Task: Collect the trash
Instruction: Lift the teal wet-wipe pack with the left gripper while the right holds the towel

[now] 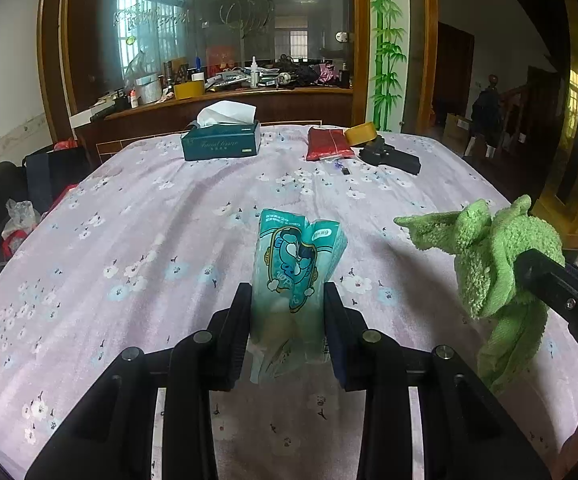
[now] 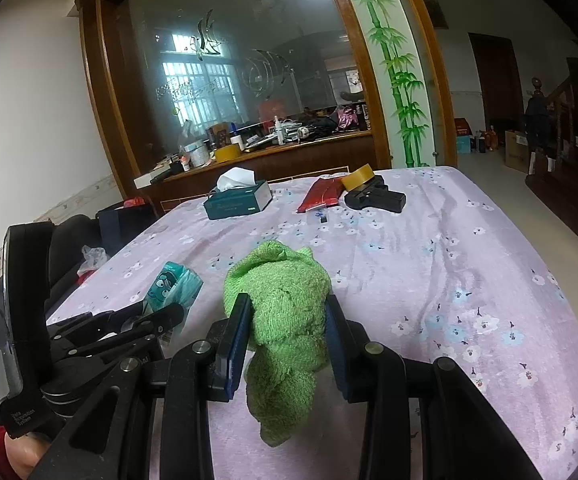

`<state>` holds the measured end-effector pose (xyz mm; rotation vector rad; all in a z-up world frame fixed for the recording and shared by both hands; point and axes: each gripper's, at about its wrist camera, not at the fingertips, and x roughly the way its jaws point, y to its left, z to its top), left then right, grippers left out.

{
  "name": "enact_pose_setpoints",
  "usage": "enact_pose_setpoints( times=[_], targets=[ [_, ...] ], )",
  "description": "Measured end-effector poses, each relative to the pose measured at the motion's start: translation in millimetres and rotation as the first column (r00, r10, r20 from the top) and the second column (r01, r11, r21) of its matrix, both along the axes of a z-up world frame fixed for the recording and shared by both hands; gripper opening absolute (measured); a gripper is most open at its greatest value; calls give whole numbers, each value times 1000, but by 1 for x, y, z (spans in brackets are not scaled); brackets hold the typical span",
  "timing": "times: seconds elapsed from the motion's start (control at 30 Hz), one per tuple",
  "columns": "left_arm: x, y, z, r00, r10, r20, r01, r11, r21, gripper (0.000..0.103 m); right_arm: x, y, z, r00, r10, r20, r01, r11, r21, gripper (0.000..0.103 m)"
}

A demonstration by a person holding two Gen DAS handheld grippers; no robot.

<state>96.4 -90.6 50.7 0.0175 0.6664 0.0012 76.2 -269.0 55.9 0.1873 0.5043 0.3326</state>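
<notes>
On the left, the left hand-held gripper (image 1: 287, 320) is closed on a teal tissue pack wrapper (image 1: 297, 264), its pads pressing the lower half of the crinkled plastic while the upper part stands free above the flowered tablecloth (image 1: 129, 240). The film looks thin and slick, so the likeliest failure here is the wrapper sliding out of the pinch if the gripper swings or tilts quickly; the floppy top could also catch air or fold over and pull the rest loose. Whether the wrapper is empty or still holds tissues cannot be told.

To the right, the right hand-held gripper (image 2: 287, 336) is clamped around a bunched green cloth (image 2: 285, 312), held off the table (image 2: 449, 280) with a long tail hanging below the fingers. That tail could drag across the tablecloth and snag or tug it.

The two grippers sit close side by side, so a careless turn could knock one against the other and loosen either hold.

Farther back, well apart from both, the tissue box (image 1: 221, 140), red packet (image 1: 327, 144), tape roll (image 1: 361, 133) and black object (image 1: 389, 156) lie out of the way, though a wide sweep toward them could scatter them.
</notes>
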Motion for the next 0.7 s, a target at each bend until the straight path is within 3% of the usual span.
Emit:
enact_pose_setpoints(
  times=[0.7],
  targets=[
    [-1, -2, 0, 1000, -6, 4, 6, 1000, 7, 33, 0, 0, 1, 1000, 0, 1, 0, 1000, -1, 39]
  ],
)
